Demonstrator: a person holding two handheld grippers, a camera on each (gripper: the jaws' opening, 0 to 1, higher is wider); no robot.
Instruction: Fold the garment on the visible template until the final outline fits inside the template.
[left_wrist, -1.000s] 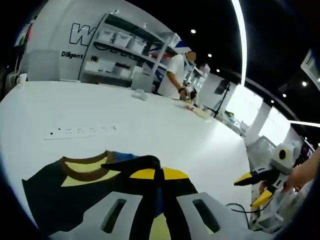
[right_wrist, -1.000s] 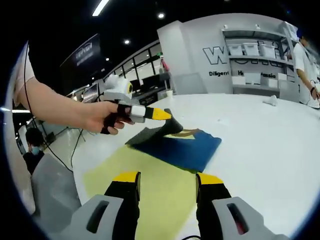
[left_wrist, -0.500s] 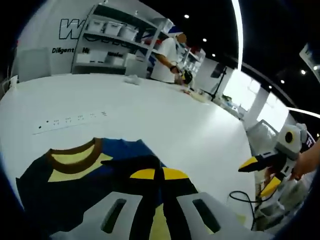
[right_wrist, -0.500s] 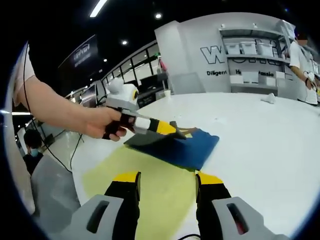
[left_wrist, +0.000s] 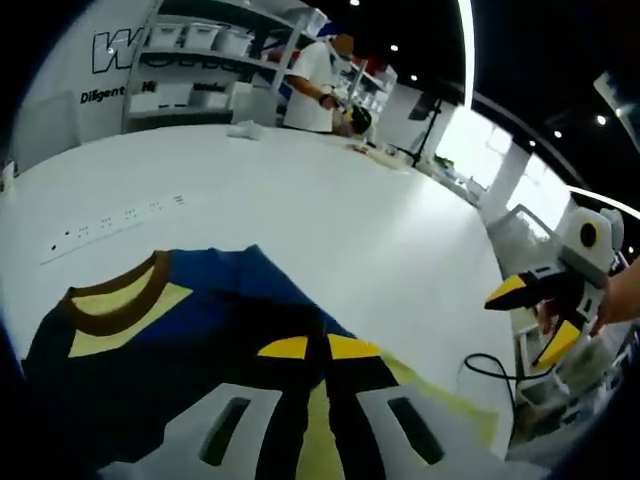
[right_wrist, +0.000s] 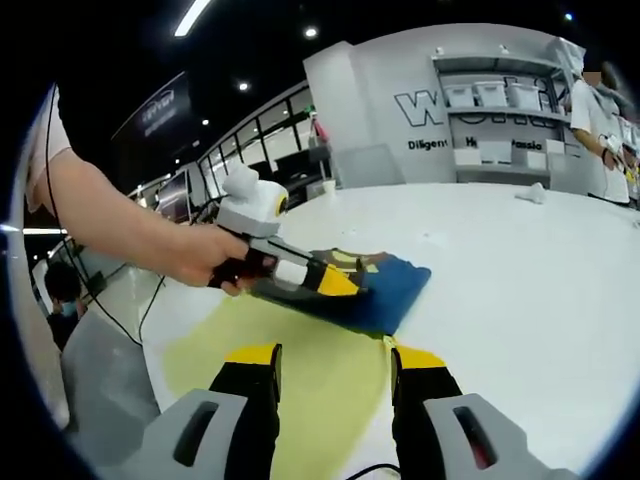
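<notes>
A dark blue garment (left_wrist: 200, 310) with yellow panels and a brown collar lies on the white table, partly over a yellow template sheet (right_wrist: 290, 370). My left gripper (left_wrist: 318, 346) is shut on a dark fold of the garment, its yellow tips pressed together low over the cloth. In the right gripper view a hand holds that left gripper (right_wrist: 335, 283) down on the garment (right_wrist: 395, 285). My right gripper (right_wrist: 335, 357) stands open over the template's near part with nothing between its jaws. From the left gripper view the right gripper (left_wrist: 535, 315) sits open at the table's edge.
The white table (left_wrist: 330, 210) stretches far back. A power strip (left_wrist: 110, 222) lies beyond the collar and a black cable (left_wrist: 485, 372) curls near the template's corner (left_wrist: 450, 400). A person (left_wrist: 315, 70) works at the far end before shelves with bins.
My left gripper has carried the held fold lower and across the garment toward the template, so the cloth now lies flatter. The right gripper has stayed open in place.
</notes>
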